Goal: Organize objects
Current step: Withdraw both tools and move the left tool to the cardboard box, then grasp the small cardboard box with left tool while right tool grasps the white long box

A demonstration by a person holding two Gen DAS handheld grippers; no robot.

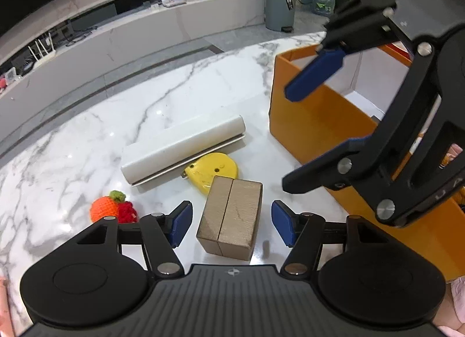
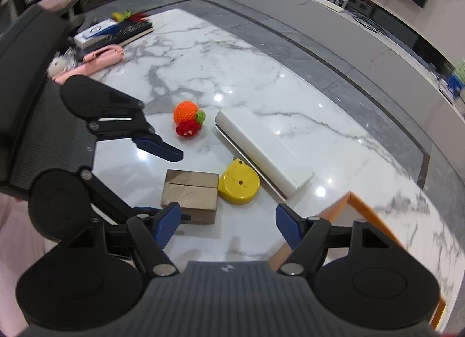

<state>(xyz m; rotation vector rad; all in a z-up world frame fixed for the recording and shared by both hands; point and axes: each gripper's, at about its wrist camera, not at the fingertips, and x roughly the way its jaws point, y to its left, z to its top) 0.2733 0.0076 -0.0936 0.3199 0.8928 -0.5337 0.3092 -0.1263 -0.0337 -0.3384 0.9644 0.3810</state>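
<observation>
Four loose things lie on the white marble surface [image 1: 87,139], all placed here against the orange box [image 1: 314,130], the largest item on it. That box stands open-topped at the surface's right side in the left wrist view, its inside white; in the right wrist view only one corner shows.

Next in size, the white long case [image 1: 183,152] lies flat, just beside the box's near-left corner and running away from it at a slant. The wooden block [image 1: 231,217], split by a dark seam down its middle, sits nearer the camera than the case, a little apart from the box wall. The yellow tape measure [image 1: 213,172] lies between block and case, its far edge tucked against the case and its near side touching or nearly touching the block. The crocheted orange-and-red fruit toy [image 1: 112,210] rests farthest from the box, well apart, beyond the block.

Left tongs [image 1: 231,228] are spread wide, one blue pad on either side of the block's near end, neither pad touching it. Right tongs [image 2: 228,225] are also spread and hold nothing, hanging over the box's edge.
</observation>
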